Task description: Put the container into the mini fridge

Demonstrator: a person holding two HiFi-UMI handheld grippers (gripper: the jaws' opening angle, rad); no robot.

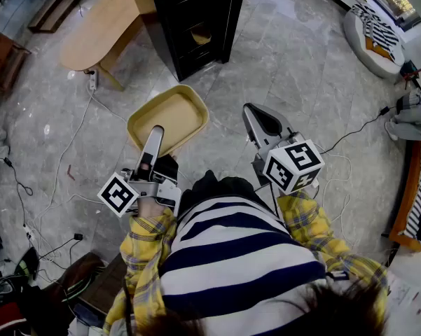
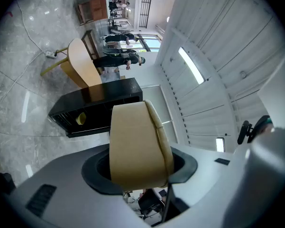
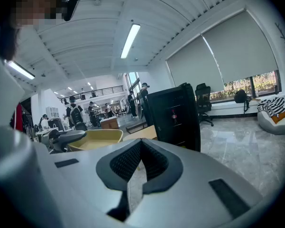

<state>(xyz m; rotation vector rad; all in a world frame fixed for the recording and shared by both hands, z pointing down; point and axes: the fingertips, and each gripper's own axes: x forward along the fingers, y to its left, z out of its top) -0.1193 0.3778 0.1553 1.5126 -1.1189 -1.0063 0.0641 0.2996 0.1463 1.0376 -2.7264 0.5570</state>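
A shallow tan container (image 1: 169,116) hangs above the grey stone floor, in front of the person. My left gripper (image 1: 155,134) is shut on its near rim; in the left gripper view the container (image 2: 137,146) fills the space between the jaws of the left gripper (image 2: 141,177). The black mini fridge (image 1: 196,19) stands on the floor ahead with its front open and a small yellow item on a shelf. It also shows beyond the container (image 2: 99,106). My right gripper (image 1: 255,120) is to the right of the container, shut and holding nothing (image 3: 141,148). The container (image 3: 97,139) and the fridge (image 3: 173,115) also show in the right gripper view.
A light wooden table (image 1: 98,26) stands left of the fridge, with a power strip (image 1: 91,81) at its foot. Cables (image 1: 63,159) trail over the floor at left and right. A round cushion (image 1: 375,37) lies at far right. People stand in the background (image 2: 118,56).
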